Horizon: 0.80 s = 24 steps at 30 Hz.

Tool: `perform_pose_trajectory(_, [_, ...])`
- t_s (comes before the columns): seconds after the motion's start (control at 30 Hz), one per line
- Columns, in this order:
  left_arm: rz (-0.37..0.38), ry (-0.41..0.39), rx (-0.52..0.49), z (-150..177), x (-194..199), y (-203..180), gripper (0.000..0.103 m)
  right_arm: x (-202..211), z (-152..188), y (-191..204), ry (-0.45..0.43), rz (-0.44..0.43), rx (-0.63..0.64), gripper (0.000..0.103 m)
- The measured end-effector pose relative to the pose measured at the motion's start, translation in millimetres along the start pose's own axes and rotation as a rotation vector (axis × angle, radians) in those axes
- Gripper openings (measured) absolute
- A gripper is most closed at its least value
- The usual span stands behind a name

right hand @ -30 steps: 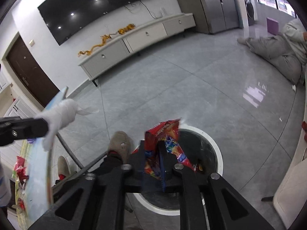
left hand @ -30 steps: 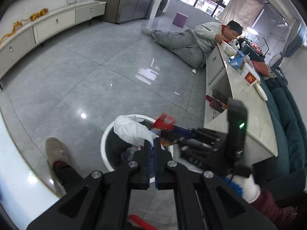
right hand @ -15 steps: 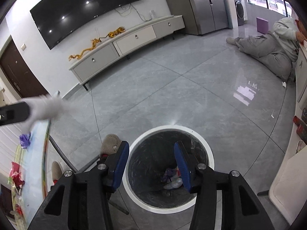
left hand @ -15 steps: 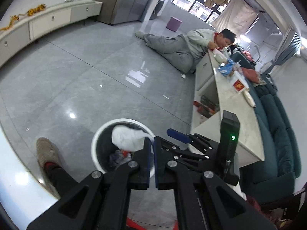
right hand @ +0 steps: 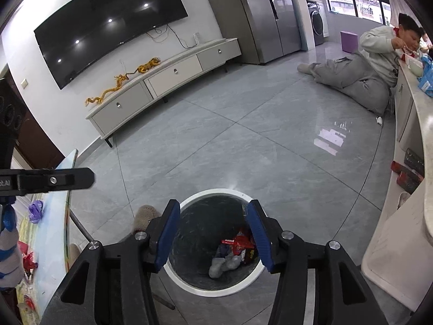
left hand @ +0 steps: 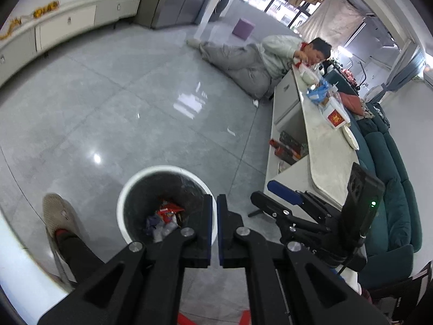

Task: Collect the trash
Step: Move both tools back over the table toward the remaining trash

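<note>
Left wrist view: the left gripper point(left hand: 213, 203) has its fingers together with nothing between them, over the white trash bin point(left hand: 127, 197) at 7 o'clock; a red wrapper point(left hand: 168, 211) lies inside.

Right wrist view: the right gripper point(right hand: 213, 235) has just been opening, its fingers apart and empty above the bin at 6 o'clock.

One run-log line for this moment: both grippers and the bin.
left gripper: shut, empty | right gripper: open, empty, jaws just opened, over trash bin | red snack wrapper: in bin | phase: drop done
</note>
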<state>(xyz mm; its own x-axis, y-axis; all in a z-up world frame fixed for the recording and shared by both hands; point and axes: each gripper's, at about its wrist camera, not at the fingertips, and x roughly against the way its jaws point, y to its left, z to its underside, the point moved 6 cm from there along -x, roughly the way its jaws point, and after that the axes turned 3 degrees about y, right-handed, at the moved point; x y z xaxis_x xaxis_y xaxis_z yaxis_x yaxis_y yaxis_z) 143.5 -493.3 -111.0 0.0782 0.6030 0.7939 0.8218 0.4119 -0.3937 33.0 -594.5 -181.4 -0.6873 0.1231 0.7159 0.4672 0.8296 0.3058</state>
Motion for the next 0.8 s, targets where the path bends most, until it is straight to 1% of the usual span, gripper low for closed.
perform_pose_trajectory(0.03, [-0.025,-0.035,-0.015,-0.8,14.1,-0.6,0.003,2.0,-0.4,1.4,-0.005,-0.004,0.002,0.050])
perform_pose_trajectory(0.13, [-0.115,-0.193,-0.050,-1.5,69.8,-0.4,0.003,13.1,-6.6,17.0,-0.031,-0.044,0.023,0.050])
perform_pose_trajectory(0.17, [-0.131,-0.232,-0.053,-1.1,83.8,0.2,0.003,18.8,-10.1,29.0,-0.044,-0.064,0.047,0.050])
perform_pose_trajectory(0.23, [-0.177,-0.337,-0.074,4.3,126.4,1.5,0.003,26.9,-14.5,45.3,-0.060,-0.092,0.079,0.050])
perform_pose_trajectory(0.27, [-0.198,-0.365,-0.077,7.5,142.6,3.3,0.003,33.6,-18.1,60.3,-0.075,-0.117,0.106,0.051])
perform_pose_trajectory(0.33, [-0.216,-0.405,-0.085,20.0,179.2,9.0,0.003,44.9,-22.0,83.5,-0.094,-0.160,0.150,0.054])
perform_pose_trajectory(0.4, [-0.248,-0.411,-0.092,34.4,207.3,16.4,0.003,54.7,-24.3,107.1,-0.107,-0.198,0.198,0.055])
perform_pose_trajectory(0.5, [-0.334,-0.442,-0.086,63.6,251.5,33.2,0.004,66.1,-22.4,143.8,-0.115,-0.251,0.275,0.056])
perform_pose_trajectory(0.57, [-0.384,-0.458,-0.075,89.1,277.1,44.3,0.004,72.2,-20.1,169.7,-0.115,-0.298,0.325,0.056])
perform_pose_trajectory(0.63, [-0.447,-0.470,-0.062,121.7,300.6,57.1,0.004,74.5,-16.1,187.9,-0.112,-0.333,0.361,0.057])
perform_pose_trajectory(0.67, [-0.463,-0.467,-0.057,133.1,305.2,61.8,0.007,75.9,-12.8,199.1,-0.110,-0.349,0.384,0.057])
perform_pose_trajectory(0.73, [-0.504,-0.453,-0.027,166.9,314.8,74.5,0.028,76.0,-6.6,220.8,-0.097,-0.378,0.425,0.057])
perform_pose_trajectory(0.77, [-0.521,-0.448,-0.008,182.0,316.9,79.4,0.051,74.0,-2.6,231.1,-0.087,-0.394,0.443,0.057])
perform_pose_trajectory(0.8, [-0.539,-0.446,0.004,199.1,317.9,84.6,0.059,72.0,2.5,244.0,-0.072,-0.415,0.466,0.057])
